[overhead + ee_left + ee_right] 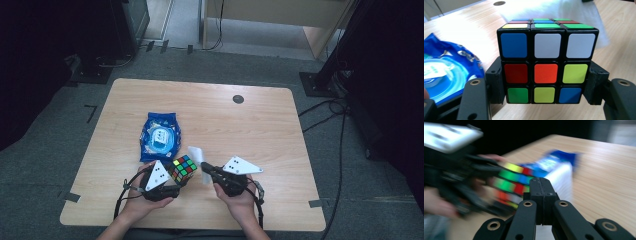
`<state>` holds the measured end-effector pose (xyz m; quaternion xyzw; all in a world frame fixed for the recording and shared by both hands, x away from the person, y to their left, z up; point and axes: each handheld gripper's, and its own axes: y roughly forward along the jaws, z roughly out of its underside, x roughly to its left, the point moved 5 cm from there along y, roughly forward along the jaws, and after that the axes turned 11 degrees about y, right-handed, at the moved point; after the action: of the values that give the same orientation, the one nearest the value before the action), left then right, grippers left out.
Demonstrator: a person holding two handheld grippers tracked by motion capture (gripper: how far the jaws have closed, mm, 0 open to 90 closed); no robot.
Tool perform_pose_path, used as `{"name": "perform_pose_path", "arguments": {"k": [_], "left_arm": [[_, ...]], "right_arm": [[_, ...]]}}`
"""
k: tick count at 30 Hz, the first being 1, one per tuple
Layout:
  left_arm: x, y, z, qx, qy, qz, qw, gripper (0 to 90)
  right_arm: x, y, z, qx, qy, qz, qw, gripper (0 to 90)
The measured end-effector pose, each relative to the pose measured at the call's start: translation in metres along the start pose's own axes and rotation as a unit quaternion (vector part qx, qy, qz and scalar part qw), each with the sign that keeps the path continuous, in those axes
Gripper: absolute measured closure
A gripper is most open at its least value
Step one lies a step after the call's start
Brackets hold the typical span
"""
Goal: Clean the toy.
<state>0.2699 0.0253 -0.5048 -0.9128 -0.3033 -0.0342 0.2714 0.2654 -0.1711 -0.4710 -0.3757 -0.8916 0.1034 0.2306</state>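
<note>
At lower centre of the high view, the multicoloured plastic puzzle cube (184,168) sits clamped between the left gripper (176,181) jaws, pads pressing its lower side faces, blue and white tiles topmost in the left gripper view. Right of it, the right gripper (205,166) has jaws pressed together, pinching a thin white wipe sheet (197,154). Higher in frame lies the blue foil wipes packet (160,136) on the light wooden table (260,130).

1. Rubik's cube (547,63): glossy black plastic, smooth coloured stickers.
2. Table (260,125): pale wood-grain top, matt.
3. Blue packet (160,136): shiny plastic film.
4. White sheet (197,155): apparently soft tissue or cloth.
5. Left gripper (546,87): matt black plastic.
</note>
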Motion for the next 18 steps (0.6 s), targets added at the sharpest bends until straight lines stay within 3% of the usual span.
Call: {"name": "perform_pose_path", "arguments": {"k": [2, 4, 5, 6, 7, 9, 11, 12, 14, 15, 16, 18], "left_arm": [[0.004, -0.002, 0.001, -0.001, -0.004, -0.005, 1.0000, 34.4], [0.006, -0.003, 0.001, -0.002, -0.005, -0.008, 1.0000, 34.4], [0.007, -0.004, 0.001, -0.002, -0.006, -0.008, 0.9999, 34.4], [0.007, -0.004, 0.000, -0.002, -0.005, -0.009, 0.9999, 34.4], [0.008, -0.004, 0.000, -0.002, -0.005, -0.009, 0.9999, 34.4], [0.007, -0.003, 0.000, -0.002, -0.005, -0.009, 0.9999, 34.4], [0.006, -0.002, 0.000, 0.001, -0.002, -0.007, 1.0000, 34.4], [0.005, -0.002, 0.000, 0.001, -0.001, -0.007, 1.0000, 34.4], [0.004, -0.001, 0.001, 0.003, 0.002, -0.006, 1.0000, 34.4], [0.003, 0.000, 0.001, 0.003, 0.001, -0.005, 1.0000, 34.4], [0.003, 0.000, 0.001, 0.004, 0.002, -0.005, 1.0000, 34.4], [0.001, 0.001, 0.001, 0.004, 0.003, -0.003, 1.0000, 34.4]], "right_arm": [[-0.019, -0.004, 0.006, 0.023, -0.010, 0.058, 0.9980, 90.0], [-0.041, -0.008, 0.013, 0.047, -0.012, 0.129, 0.9904, 89.5], [-0.053, -0.010, 0.016, 0.054, -0.003, 0.164, 0.9849, 85.1], [-0.067, -0.015, 0.018, 0.051, 0.034, 0.191, 0.9796, 80.0], [-0.070, -0.016, 0.019, 0.045, 0.051, 0.194, 0.9785, 76.0], [-0.079, -0.023, 0.017, 0.018, 0.094, 0.210, 0.9729, 65.7], [-0.080, -0.024, 0.017, 0.005, 0.101, 0.220, 0.9702, 56.0], [-0.080, -0.023, 0.017, 0.003, 0.104, 0.226, 0.9686, 51.7], [-0.081, -0.019, 0.020, -0.001, 0.128, 0.240, 0.9622, 43.3], [-0.083, -0.015, 0.021, -0.002, 0.143, 0.243, 0.9594, 41.2], [-0.086, -0.010, 0.024, 0.003, 0.159, 0.252, 0.9546, 38.7], [-0.091, 0.000, 0.028, 0.012, 0.173, 0.257, 0.9507, 38.2]]}}
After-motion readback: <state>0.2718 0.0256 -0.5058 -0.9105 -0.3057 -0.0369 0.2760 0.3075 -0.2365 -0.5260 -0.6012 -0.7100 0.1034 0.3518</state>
